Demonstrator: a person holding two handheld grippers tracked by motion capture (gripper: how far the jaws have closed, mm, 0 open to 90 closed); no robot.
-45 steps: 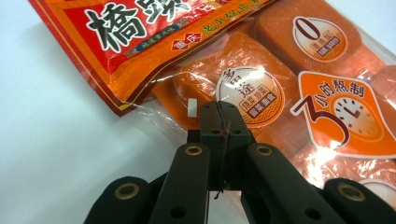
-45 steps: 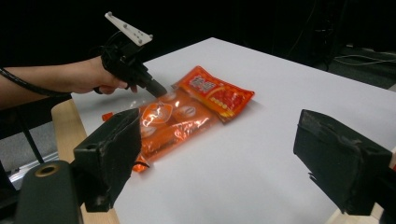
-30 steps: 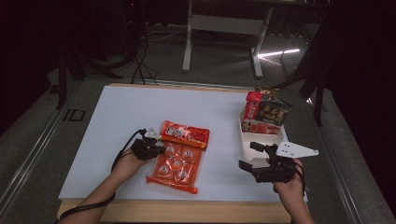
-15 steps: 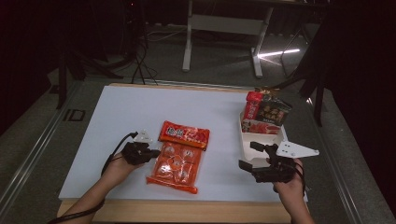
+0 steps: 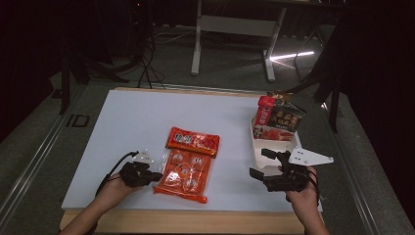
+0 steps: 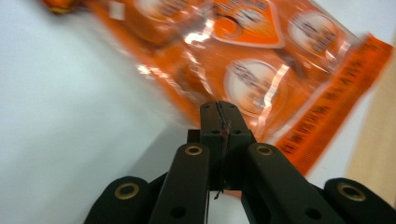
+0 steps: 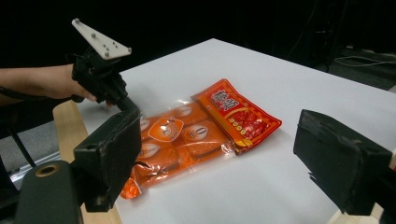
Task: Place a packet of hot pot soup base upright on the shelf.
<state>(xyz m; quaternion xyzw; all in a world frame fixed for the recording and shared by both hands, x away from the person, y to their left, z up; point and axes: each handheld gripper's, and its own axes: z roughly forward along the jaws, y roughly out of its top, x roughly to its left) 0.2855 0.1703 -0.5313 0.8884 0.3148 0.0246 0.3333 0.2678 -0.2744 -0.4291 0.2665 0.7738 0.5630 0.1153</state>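
An orange bag of small wrapped snacks [image 5: 186, 176] lies flat near the table's front edge. A red packet [image 5: 192, 141] overlaps its far end. My left gripper [image 5: 155, 176] is shut, with nothing between its jaws, and its tip rests at the bag's left edge. In the left gripper view the closed jaws [image 6: 219, 109] point at the orange bag [image 6: 252, 70]. My right gripper [image 5: 258, 163] stands open and empty, just right of the bag. The right gripper view looks between its wide jaws [image 7: 222, 140] at the orange bag [image 7: 177, 135], the red packet [image 7: 240, 114] and the left gripper [image 7: 127, 103].
A white tray [image 5: 274, 146] stands at the right edge behind my right gripper, holding a red packet [image 5: 265, 111] and a dark packet [image 5: 286, 120]. The white tabletop [image 5: 147, 117] is bare at the back and left. Its wooden front edge [image 5: 195, 220] lies close to both hands.
My left gripper has drawn back toward the near left, from the bag's upper left corner to its lower left edge. The bag and the right gripper have stayed put.
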